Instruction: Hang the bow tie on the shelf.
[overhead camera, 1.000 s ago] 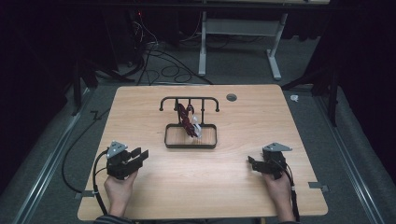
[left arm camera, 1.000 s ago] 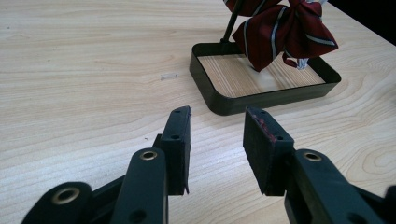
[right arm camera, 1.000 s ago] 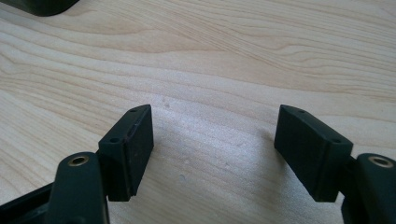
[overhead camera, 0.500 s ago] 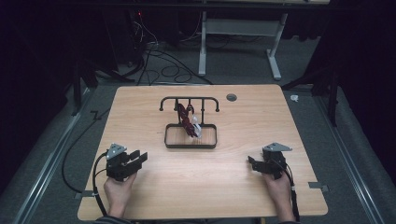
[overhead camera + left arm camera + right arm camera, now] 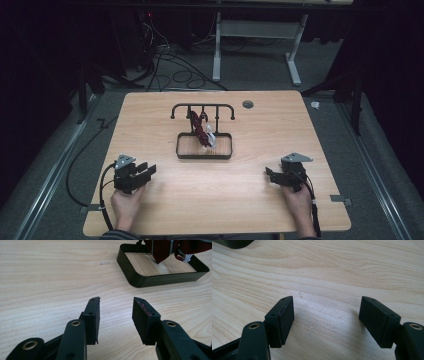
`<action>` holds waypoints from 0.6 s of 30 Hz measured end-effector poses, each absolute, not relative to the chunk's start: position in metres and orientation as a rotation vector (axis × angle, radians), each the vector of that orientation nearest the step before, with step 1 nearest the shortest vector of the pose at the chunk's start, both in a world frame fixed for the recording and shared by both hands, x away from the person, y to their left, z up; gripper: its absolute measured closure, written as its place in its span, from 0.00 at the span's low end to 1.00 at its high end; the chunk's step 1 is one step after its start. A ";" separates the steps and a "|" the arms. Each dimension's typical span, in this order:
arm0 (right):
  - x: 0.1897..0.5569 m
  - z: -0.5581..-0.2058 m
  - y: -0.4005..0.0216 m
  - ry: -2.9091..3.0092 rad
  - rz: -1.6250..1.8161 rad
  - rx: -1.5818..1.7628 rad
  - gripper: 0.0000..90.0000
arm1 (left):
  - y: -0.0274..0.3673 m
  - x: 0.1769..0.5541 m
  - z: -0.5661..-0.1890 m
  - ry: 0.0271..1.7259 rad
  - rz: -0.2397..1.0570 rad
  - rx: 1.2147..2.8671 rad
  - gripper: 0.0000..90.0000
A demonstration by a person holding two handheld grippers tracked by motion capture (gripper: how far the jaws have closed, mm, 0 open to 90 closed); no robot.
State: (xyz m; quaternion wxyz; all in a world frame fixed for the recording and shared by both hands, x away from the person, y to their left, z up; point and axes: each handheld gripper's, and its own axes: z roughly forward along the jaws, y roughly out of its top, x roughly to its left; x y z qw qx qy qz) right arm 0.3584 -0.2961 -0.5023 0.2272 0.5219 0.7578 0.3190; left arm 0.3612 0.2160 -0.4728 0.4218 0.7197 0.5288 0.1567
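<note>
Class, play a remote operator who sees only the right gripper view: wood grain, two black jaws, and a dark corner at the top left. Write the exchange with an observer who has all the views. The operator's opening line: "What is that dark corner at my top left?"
Observer: Likely the black tray at the table's middle; a rack stands at its back.
Operator: Is the tray empty?
Observer: No. A dark red item hangs from the rack down into it, with something white beside it.
Operator: Where is the other gripper?
Observer: The left gripper sits near the table's front left, jaws open, aimed toward the tray.
Operator: And mine?
Observer: The right gripper is at the front right, open, holding nothing.
</note>
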 end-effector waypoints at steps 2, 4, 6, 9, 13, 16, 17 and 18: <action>0.358 -0.502 -0.296 2.089 0.878 1.437 0.33 | 0.216 0.362 -0.475 1.329 0.391 1.814 0.64; 0.358 -0.502 -0.296 2.088 0.878 1.437 0.33 | 0.216 0.363 -0.477 1.331 0.402 1.829 0.64; 0.358 -0.502 -0.296 2.088 0.878 1.437 0.33 | 0.216 0.364 -0.478 1.332 0.406 1.836 0.64; 0.358 -0.502 -0.296 2.088 0.879 1.438 0.33 | 0.216 0.368 -0.481 1.343 0.411 1.846 0.64; 0.358 -0.502 -0.296 2.088 0.879 1.438 0.33 | 0.214 0.371 -0.485 1.351 0.421 1.861 0.64; 0.358 -0.502 -0.296 2.087 0.879 1.439 0.33 | 0.213 0.373 -0.487 1.352 0.419 1.871 0.64; 0.358 -0.502 -0.296 2.088 0.879 1.438 0.33 | 0.212 0.375 -0.489 1.356 0.424 1.878 0.64; 0.358 -0.502 -0.296 2.088 0.879 1.438 0.33 | 0.212 0.375 -0.489 1.356 0.424 1.878 0.64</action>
